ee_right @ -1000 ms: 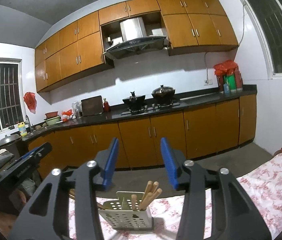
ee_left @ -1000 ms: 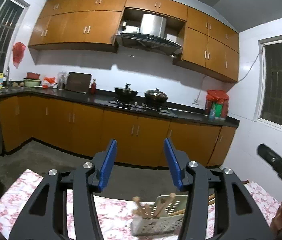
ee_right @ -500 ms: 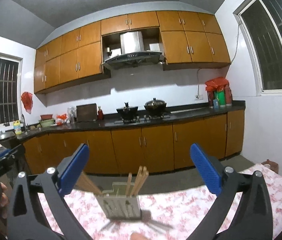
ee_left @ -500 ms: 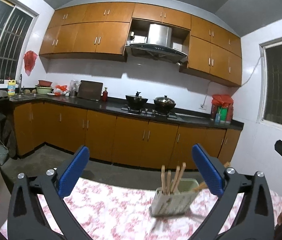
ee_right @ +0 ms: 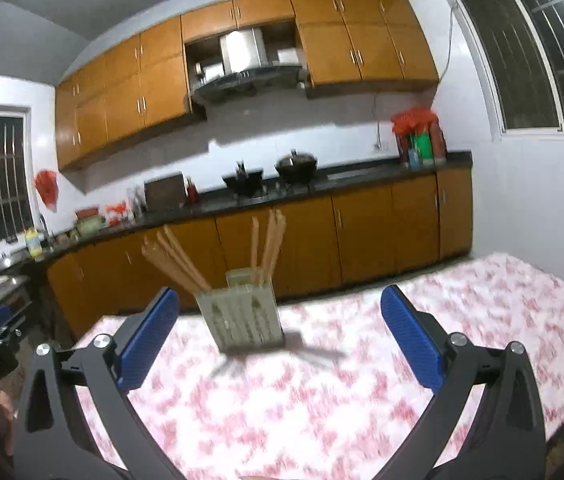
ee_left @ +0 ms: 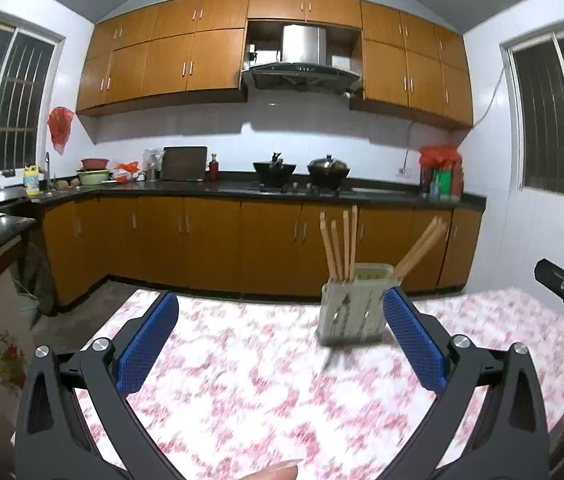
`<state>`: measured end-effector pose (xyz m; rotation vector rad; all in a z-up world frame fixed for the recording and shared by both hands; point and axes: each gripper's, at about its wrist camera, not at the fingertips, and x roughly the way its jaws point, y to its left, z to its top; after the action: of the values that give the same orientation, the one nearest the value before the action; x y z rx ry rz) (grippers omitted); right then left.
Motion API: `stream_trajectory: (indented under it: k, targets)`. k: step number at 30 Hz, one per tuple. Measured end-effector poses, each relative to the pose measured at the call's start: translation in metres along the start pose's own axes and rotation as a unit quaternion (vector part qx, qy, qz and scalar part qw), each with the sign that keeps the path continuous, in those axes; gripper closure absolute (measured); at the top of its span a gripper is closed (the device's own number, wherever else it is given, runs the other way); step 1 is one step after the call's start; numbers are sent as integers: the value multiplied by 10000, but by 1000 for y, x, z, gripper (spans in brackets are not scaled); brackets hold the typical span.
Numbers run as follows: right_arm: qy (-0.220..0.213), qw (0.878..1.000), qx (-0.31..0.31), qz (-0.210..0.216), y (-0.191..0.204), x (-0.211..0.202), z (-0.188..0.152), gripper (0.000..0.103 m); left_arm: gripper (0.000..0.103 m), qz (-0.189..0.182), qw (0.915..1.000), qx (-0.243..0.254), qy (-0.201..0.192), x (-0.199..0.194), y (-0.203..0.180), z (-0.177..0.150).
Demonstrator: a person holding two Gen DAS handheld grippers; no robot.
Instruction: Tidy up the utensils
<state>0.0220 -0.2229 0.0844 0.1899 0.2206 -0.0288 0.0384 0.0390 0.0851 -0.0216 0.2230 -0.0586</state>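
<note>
A table under a white cloth printed with pink flowers (ee_left: 274, 392) fills the foreground, and behind it runs a dark kitchen counter (ee_left: 222, 188) over orange-brown wooden cabinets (ee_left: 210, 244), with two black lidded pots (ee_left: 328, 168) on the stove; nothing lies on the cloth between either gripper and the holder. A pale perforated plastic utensil holder (ee_left: 356, 306) stands upright at the far part of the table with light wooden chopsticks (ee_left: 342, 246) sticking up from it, some leaning sideways. The left gripper (ee_left: 280, 322) has its blue-padded fingers spread wide and empty, the holder just inside its right finger and beyond the tips. The right gripper (ee_right: 280, 322) is likewise wide and empty, the holder (ee_right: 244, 316) beyond its fingers, nearer the left one.
</note>
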Motion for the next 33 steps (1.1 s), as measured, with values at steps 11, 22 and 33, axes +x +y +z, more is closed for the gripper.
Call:
stream_trajectory:
  k: [11, 22, 33]
  targets:
    - [641, 9967, -488, -94, 6, -4, -55, 4, 2, -18, 9988, 4, 484, -7, -7, -50]
    - [1040, 9923, -669, -71, 11, 2, -85, 4, 2, -32, 9966, 118, 814, -10, -18, -74]
    - [1155, 9909, -674, -120, 5, 4, -92, 4, 2, -20, 9956, 141, 928, -9, -21, -80]
